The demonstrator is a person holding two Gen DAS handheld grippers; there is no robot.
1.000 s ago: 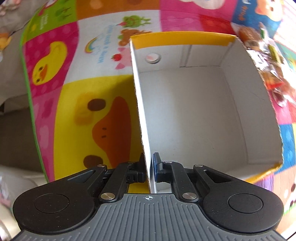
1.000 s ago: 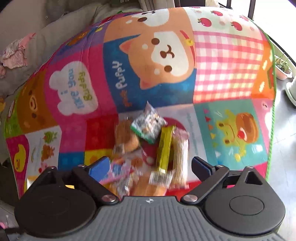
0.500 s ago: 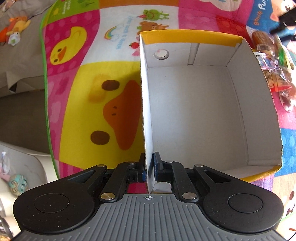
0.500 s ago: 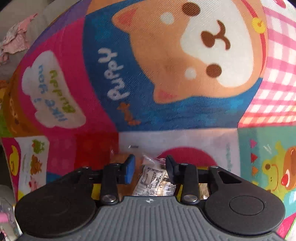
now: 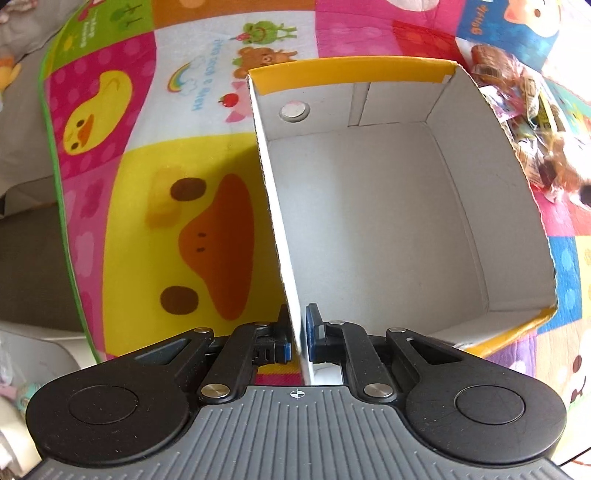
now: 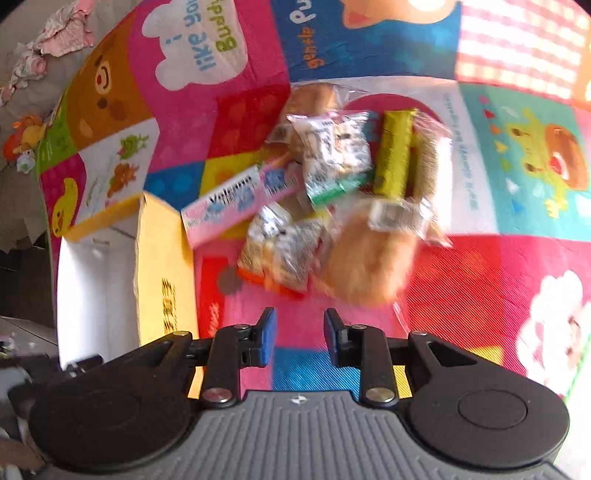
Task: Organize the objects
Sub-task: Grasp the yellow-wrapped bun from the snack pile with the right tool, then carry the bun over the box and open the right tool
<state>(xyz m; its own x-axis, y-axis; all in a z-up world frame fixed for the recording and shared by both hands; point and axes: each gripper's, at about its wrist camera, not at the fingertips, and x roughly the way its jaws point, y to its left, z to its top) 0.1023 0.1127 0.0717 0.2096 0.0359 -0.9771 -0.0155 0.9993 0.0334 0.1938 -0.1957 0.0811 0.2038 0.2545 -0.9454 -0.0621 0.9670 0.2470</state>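
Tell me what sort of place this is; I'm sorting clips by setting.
Probably a home living room or play area: a colourful cartoon-animal play mat, a heap of wrapped snack packets, and crumpled pink clothing on a grey couch-like surface.

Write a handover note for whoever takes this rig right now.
Left gripper: fingers shut on the left wall of the open yellow-and-white cardboard box, steadying it on the colourful cartoon play mat.
Right gripper: open, holding nothing, above the mat just short of the pile of wrapped snacks.
Pile lies beside the box, including a pink rectangular carton and a green bar.
Done: nothing visible in the box.
Left: move every snack into it.
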